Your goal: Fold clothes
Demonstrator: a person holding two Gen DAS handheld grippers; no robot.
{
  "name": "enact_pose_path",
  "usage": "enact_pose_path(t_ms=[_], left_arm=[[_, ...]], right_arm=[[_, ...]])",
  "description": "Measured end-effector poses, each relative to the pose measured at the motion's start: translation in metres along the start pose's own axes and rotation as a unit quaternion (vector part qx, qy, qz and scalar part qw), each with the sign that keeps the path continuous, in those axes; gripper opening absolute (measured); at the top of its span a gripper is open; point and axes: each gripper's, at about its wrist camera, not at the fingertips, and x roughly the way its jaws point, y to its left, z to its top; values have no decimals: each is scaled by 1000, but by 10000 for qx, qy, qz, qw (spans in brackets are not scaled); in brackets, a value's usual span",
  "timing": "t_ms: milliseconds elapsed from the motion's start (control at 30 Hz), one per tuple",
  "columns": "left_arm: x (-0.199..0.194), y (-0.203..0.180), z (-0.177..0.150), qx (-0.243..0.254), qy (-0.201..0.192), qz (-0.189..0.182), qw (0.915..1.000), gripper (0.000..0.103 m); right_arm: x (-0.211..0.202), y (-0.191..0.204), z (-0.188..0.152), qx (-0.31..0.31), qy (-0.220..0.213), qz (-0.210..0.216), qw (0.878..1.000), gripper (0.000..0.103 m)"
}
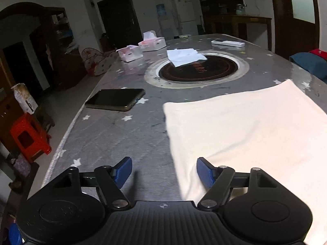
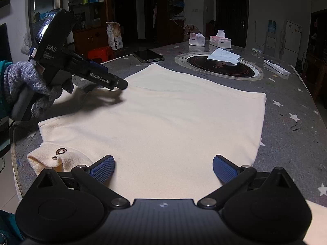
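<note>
A cream garment (image 1: 245, 126) lies flat and folded into a rough rectangle on the grey star-print table (image 1: 114, 138). My left gripper (image 1: 164, 169) is open at the garment's left edge: one blue pad (image 1: 204, 172) is over the fabric, the other (image 1: 123, 170) over bare table, and nothing is pinched. In the right wrist view a gloved hand (image 2: 26, 85) holds that gripper (image 2: 120, 83) low over the garment's (image 2: 163, 112) far left part. My right gripper (image 2: 163, 167) is open wide above the near edge. A bunched fold with dark stitching (image 2: 59, 157) lies beside its left finger.
A dark phone (image 1: 116, 101) lies left of the garment. Beyond it a round inset hob (image 1: 198, 68) carries a white tissue (image 1: 185, 56). Two tissue boxes (image 1: 152, 42) and a white remote (image 1: 227, 43) sit at the far end. A red stool (image 1: 28, 136) stands past the left edge.
</note>
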Motion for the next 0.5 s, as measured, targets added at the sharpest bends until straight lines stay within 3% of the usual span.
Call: enact_pose_path(t_ms=[100, 333, 500], left_arm=[[4, 0, 2, 55, -11, 54, 10000, 85], [10, -2, 10, 141, -64, 38, 9999, 86], [24, 10, 16, -103, 38, 232, 9997, 86]], right_arm=[[0, 0, 0, 0, 0, 1, 10000, 103], [0, 0, 0, 2, -1, 4, 10000, 103], [0, 0, 0, 4, -1, 5, 10000, 103]])
